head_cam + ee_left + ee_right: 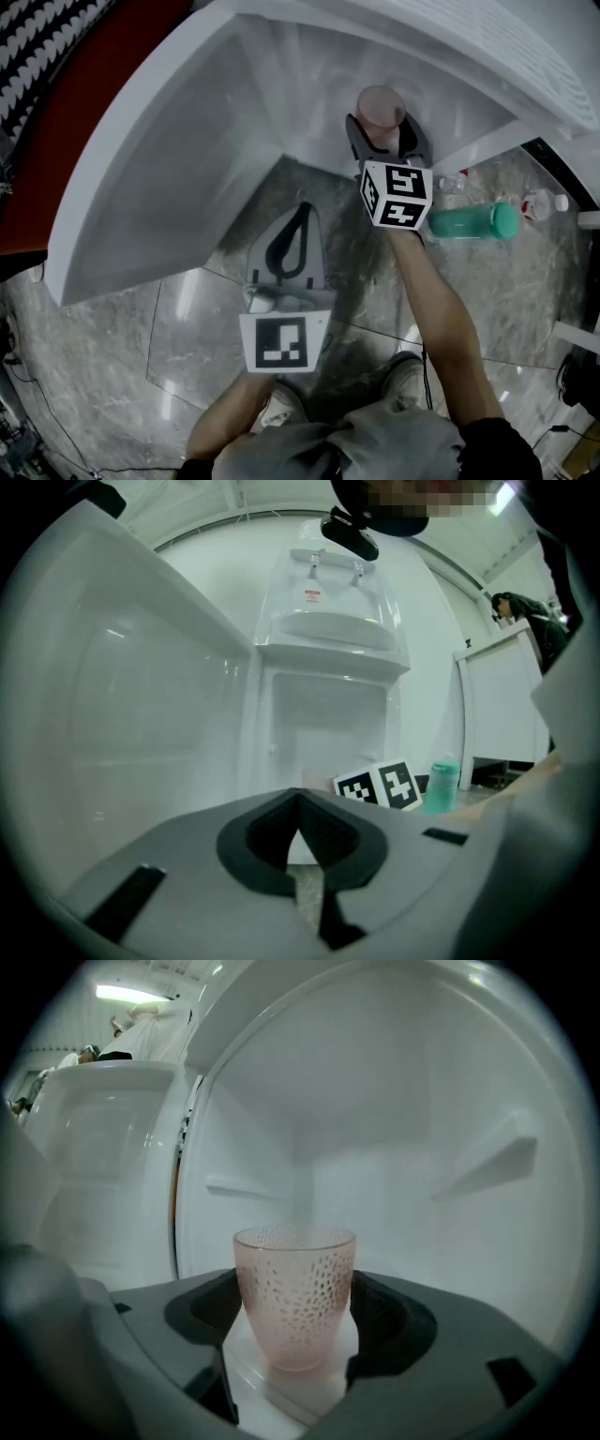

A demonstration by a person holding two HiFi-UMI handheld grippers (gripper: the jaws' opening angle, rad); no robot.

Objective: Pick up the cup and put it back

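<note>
Pink dimpled translucent cup (295,1297) stands upright and empty on the white fridge shelf (309,1391), squarely between the jaws of the right gripper (295,1330), which look closed against its two sides, while the left gripper (300,832) hangs well back, jaws together on nothing.

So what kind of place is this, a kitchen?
Probably an indoor test room rather than a home kitchen: there's an open white fridge holding one pink cup, a polished stone floor, and a green bottle standing on it.
</note>
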